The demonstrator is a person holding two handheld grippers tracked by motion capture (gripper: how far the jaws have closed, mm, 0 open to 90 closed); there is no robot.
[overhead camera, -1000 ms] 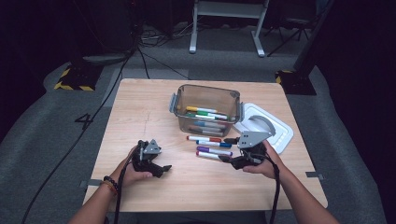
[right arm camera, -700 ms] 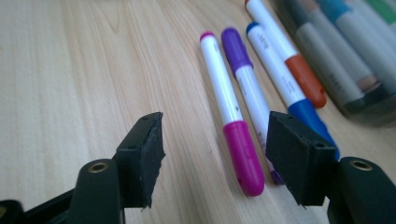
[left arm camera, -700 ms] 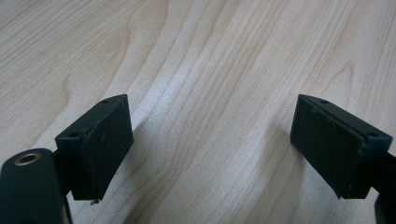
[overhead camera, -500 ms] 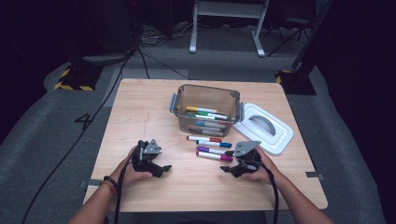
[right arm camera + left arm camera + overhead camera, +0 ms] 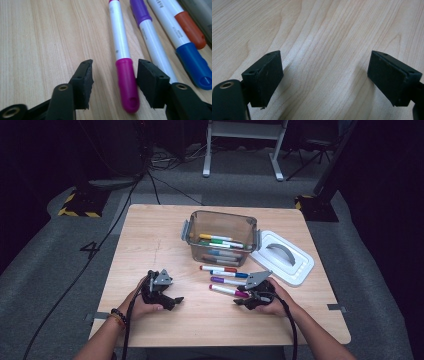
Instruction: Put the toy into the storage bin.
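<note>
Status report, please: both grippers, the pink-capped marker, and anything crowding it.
Right gripper open, jaws just closing either side of pink-capped marker, left pad clear. Left gripper open over bare table. Purple-capped marker lies close beside.

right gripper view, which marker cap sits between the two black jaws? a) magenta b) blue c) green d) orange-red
a: in the right gripper view the magenta cap of the marker lies on the table between the jaws of the right gripper, whose jaws have just been closing; a gap still shows at the left pad, so it is not clamped yet. The blue-capped marker lies outside the jaws, off to the right.
</note>
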